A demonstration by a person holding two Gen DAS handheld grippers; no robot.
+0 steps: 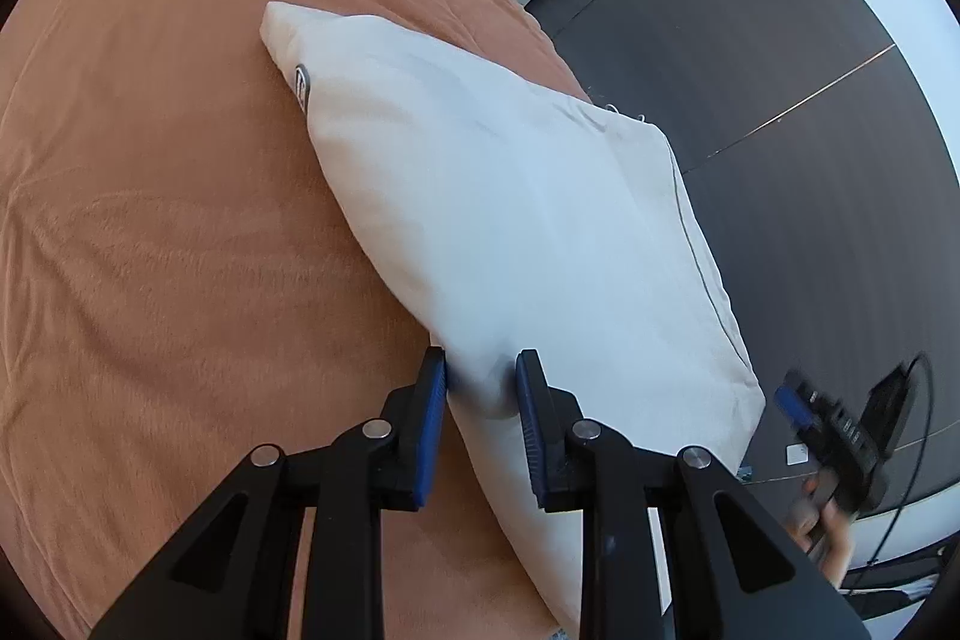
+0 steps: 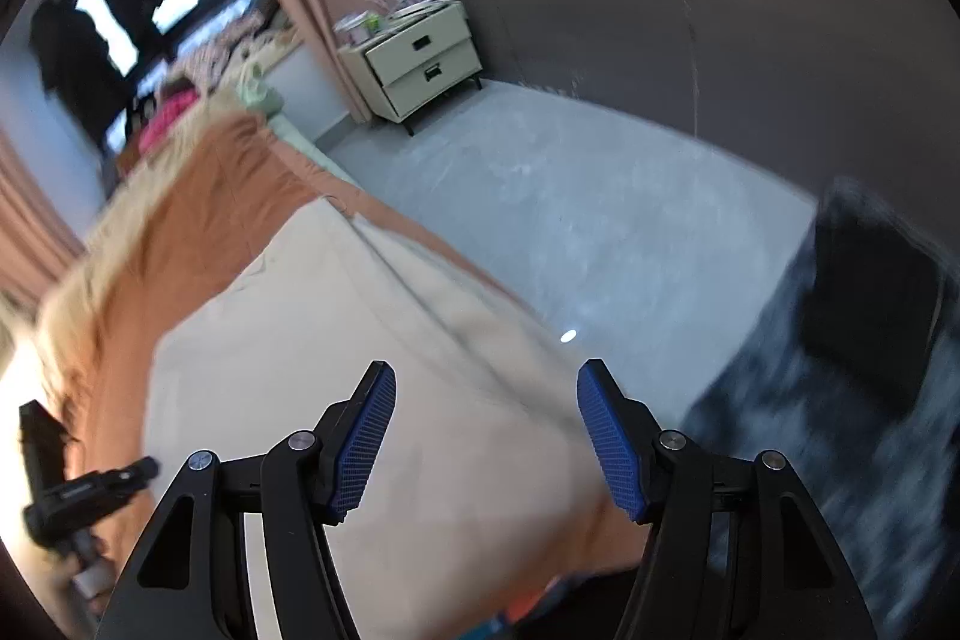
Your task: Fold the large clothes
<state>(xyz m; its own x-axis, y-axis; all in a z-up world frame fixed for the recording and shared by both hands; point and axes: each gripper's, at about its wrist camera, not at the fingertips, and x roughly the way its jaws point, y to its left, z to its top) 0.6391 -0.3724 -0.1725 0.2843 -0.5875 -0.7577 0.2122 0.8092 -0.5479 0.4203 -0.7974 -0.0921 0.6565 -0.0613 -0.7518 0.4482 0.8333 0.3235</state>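
While left hand-held gripper (image 1: 481,382) pinches folded white garment (image 1: 510,196), right hand-held gripper (image 2: 486,436) spread, empty.

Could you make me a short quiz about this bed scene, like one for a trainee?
1. True or false: the left gripper pinches a fold of the white garment.
2. What colour is the blanket under the garment? A) orange B) green C) black
3. Is the right gripper open or shut?

Key: 1 true; 2 A; 3 open, and holding nothing.
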